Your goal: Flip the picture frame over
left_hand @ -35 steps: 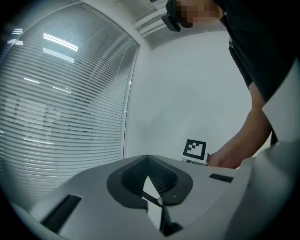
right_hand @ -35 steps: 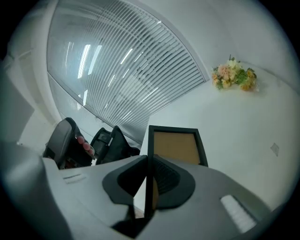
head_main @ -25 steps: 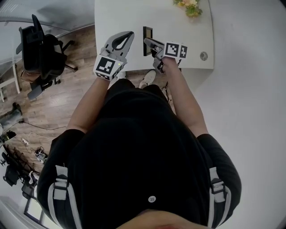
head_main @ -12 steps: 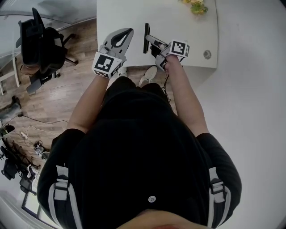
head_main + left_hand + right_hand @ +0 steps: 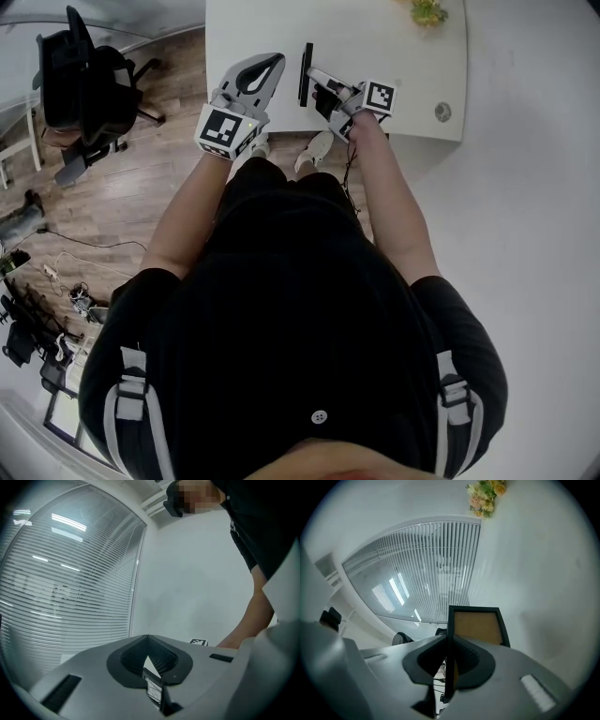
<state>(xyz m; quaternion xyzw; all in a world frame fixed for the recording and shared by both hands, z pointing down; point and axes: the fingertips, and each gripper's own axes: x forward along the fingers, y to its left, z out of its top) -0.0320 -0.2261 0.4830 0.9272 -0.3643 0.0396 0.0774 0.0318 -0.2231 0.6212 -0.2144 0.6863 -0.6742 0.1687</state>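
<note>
The picture frame is black and stands on its edge above the white table near its front edge, seen edge-on as a thin dark bar. My right gripper is shut on the frame's near side. In the right gripper view the frame shows a brown panel inside the black border, and its edge runs down between the jaws of the right gripper. My left gripper hovers just left of the frame, apart from it, jaws meeting at the tip with nothing held. In its own view the left gripper faces a bare wall.
A bunch of flowers lies at the table's far side, and a round cable port sits near its right corner. A black office chair stands on the wood floor at the left. Window blinds fill the background.
The right gripper has rolled and the frame has turned with it, from showing a broad face to standing edge-on. The left gripper has stayed beside it.
</note>
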